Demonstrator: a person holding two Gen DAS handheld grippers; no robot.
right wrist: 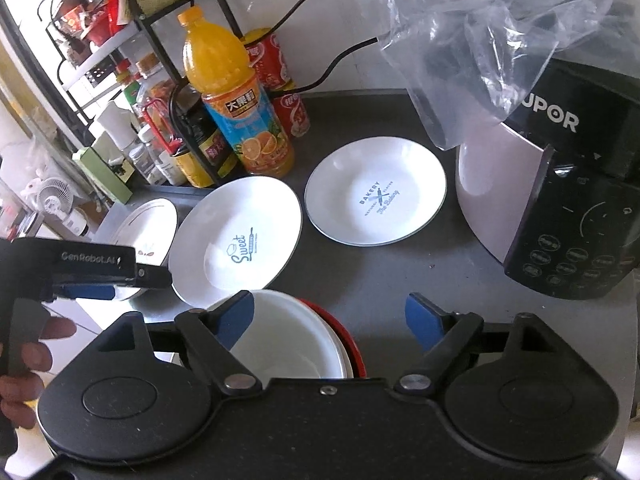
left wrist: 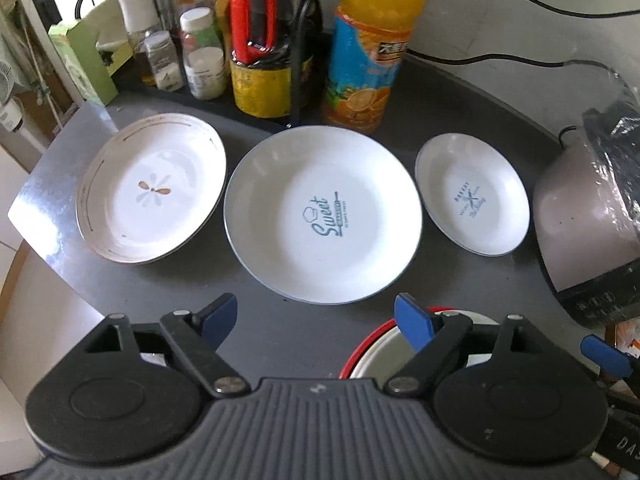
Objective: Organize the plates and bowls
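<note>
Here, both the left gripper point(left wrist: 316, 320) and right gripper point(right wrist: 330, 318) hover with jaws apart, gripping nothing, over the grey counter point(left wrist: 280, 336), where three plates sit in a row (flower plate point(left wrist: 152, 188), "Sweet" plate point(left wrist: 324, 214), "Bakery" plate point(left wrist: 472, 194)) behind a red-rimmed bowl point(right wrist: 288, 340).

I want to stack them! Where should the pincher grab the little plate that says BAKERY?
Probably the near rim of the BAKERY plate, coming in low from the front. It lies flat on the dark table, so only its raised edge gives the open right gripper something to pinch.
</note>
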